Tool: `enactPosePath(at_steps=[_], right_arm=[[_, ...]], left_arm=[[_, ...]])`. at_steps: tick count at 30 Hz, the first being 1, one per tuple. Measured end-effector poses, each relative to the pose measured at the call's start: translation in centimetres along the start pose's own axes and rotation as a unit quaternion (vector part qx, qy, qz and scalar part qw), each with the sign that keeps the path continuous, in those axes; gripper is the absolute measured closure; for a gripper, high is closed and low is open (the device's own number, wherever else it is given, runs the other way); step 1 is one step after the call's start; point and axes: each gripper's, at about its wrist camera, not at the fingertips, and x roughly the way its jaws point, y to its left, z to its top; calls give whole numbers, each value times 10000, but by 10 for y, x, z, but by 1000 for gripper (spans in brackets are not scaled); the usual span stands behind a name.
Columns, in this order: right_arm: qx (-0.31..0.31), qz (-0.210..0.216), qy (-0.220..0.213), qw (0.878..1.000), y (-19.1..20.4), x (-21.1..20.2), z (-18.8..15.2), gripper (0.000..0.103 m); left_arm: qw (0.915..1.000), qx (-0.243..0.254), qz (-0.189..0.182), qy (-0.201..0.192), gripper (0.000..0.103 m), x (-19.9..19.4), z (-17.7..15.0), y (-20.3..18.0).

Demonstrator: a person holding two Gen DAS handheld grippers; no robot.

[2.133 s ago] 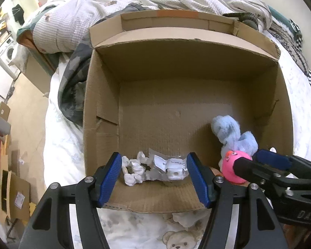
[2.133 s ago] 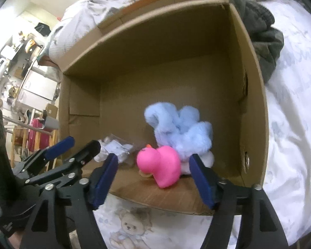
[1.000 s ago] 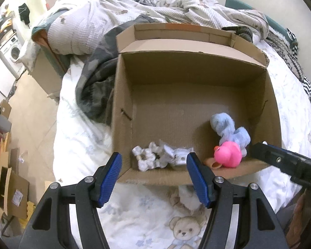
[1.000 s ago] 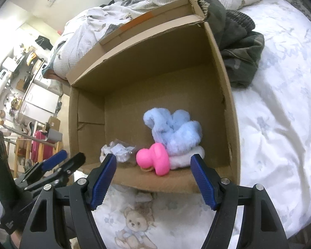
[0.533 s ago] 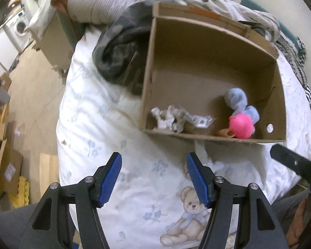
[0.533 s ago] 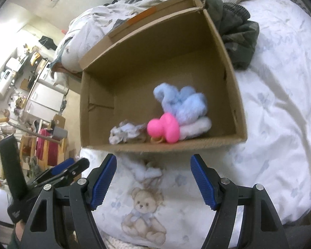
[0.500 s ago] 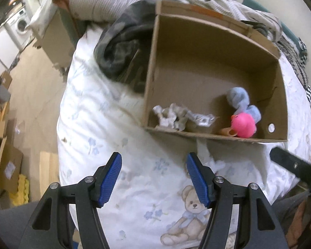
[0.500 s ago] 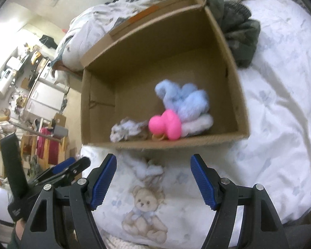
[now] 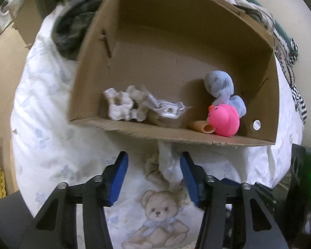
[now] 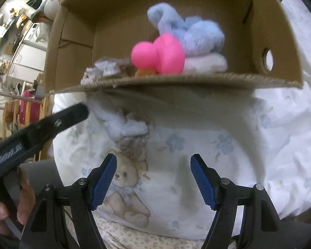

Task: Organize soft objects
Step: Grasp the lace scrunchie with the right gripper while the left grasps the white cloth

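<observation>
Landmark: I take the cardboard box [image 9: 89, 66] on the bed sheet [image 9: 41, 124] as my reference for everything.

Left view only: from here I see the box's whole floor — a pale knotted toy [image 9: 120, 104] at the near left, a crinkled clear plastic packet [image 9: 165, 108] just right of it, and a dark blanket [image 9: 72, 29] bunched outside the box's left wall.

Right view only: this camera sits lower, so the near wall [image 10: 197, 81] hides most of the floor; it alone shows a white soft layer [image 10: 207, 64] under the blue plush, and the left gripper's arm crossing in from the left.

Both views: a pink rubber duck [image 9: 225, 120] touches a blue plush toy [image 9: 219, 89] in the box's near right corner, beside a round hole [image 9: 256, 125] in the right wall.

Loose item: a small white-and-beige plush [image 9: 168, 166] lies on the sheet just outside the box's near wall, above a printed teddy bear [image 9: 157, 213].

Left gripper [image 9: 153, 176]: spread wide, a finger on either side of the loose plush — I can't tell whether the pads touch it.

Right gripper [image 10: 152, 179]: released, wide apart, holding nothing, over the sheet in front of the box.
</observation>
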Motion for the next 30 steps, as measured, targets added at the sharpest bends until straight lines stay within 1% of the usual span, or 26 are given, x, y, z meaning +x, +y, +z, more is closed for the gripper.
enactPosePath(at_steps=[2,3,4,5,6,7,8,9,10,11,12,13,15,19,20,27,30], right_arm=[[-89,49,54,9999,2,3,-1,25],[-166,46,62,9998,5,6,-2,25],[-254,19,54,9997,8,9,-4,25],[-328,-44,-26,9994,10,9,-5,25],[-349,-72,-135,9993,12,11,-5,25],[-364,-44,-156,9992,14,16,-5,25],[-412,3,-115,9991,17,21,-3,29],[-464,37,-101,9989,20,25,-2,39],[-512,41,-84,9986,22,29,-2,46],[-547,11,-69,9985,23,31,-1,56],[-567,12,-64,9984,24,33,1,64],[-594,24,-53,9982,25,34,2,68],[-608,43,-53,9981,25,33,2,82],[-670,22,-132,9977,20,21,1,90],[-683,50,-150,9975,20,18,0,101],[-809,147,-469,9955,24,-9,-4,101],[-832,141,-556,9949,28,-19,-10,101]], left_arm=[[10000,-8,21,76,64,9,4,-4],[9999,-46,36,113,70,14,5,-4],[9998,-88,59,146,79,17,6,-4],[9997,-117,63,184,85,20,8,-5],[9996,-145,56,228,96,22,9,-5],[9995,-145,55,277,97,23,9,-5],[9995,-130,44,293,98,23,9,-4],[9995,-102,56,292,98,21,9,-4],[9996,-100,61,255,98,17,9,-3],[9997,-109,57,228,99,15,10,0],[9997,-143,38,182,99,10,10,2],[9998,-163,13,152,99,7,10,3],[9999,-129,36,49,99,-2,9,6],[9998,-150,122,-63,99,-14,3,13],[9997,-143,180,-82,99,-16,2,14],[9990,-230,334,-172,99,-31,-7,43],[9988,-275,348,-212,99,-37,-10,48]])
